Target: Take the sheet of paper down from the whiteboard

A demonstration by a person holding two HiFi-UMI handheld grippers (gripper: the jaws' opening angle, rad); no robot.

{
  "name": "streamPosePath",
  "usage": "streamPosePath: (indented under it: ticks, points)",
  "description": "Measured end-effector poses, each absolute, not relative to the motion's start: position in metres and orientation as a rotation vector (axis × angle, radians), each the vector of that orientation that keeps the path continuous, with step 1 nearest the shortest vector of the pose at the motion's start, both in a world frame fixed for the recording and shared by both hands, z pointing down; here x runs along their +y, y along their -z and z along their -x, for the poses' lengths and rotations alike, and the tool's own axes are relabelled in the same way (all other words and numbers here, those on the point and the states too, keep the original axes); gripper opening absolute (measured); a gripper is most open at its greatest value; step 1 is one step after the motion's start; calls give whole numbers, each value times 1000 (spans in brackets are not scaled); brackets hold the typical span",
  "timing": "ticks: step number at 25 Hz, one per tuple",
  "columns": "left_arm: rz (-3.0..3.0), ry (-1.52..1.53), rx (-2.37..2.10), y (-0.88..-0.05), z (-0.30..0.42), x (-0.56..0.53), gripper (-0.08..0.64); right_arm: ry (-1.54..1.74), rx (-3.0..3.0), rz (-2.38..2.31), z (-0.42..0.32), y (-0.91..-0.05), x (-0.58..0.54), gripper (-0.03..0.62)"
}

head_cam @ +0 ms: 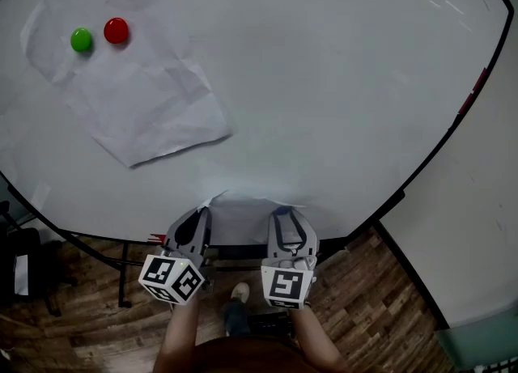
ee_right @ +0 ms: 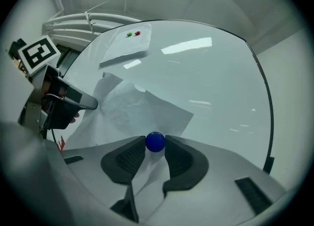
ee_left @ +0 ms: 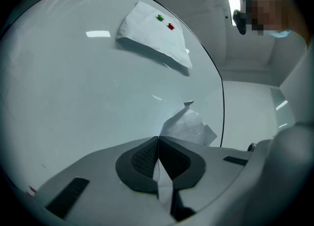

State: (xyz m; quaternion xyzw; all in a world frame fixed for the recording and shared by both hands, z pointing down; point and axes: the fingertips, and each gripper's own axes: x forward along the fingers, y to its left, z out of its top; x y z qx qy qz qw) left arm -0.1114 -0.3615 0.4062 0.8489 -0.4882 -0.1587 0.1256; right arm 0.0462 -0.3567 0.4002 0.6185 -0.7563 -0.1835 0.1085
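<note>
Low on the whiteboard a crumpled white sheet of paper bulges away from the surface. My left gripper is shut on its left edge; in the left gripper view the paper runs out from between the closed pads of the left gripper. My right gripper is at the sheet's right side. In the right gripper view the right gripper has both pads against a blue ball magnet, with the sheet beneath it.
A second sheet hangs at the board's upper left under a green magnet and a red magnet. The board's black frame runs down the right. Wood floor lies below, with a dark stand at the left.
</note>
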Motion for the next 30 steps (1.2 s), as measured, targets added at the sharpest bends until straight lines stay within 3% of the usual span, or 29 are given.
streamPosePath:
  ticks: [30]
  points:
    - [-2250,673,-1478,-404,187,-352,25,481,-2209,-1848,-46,-401,-354,137]
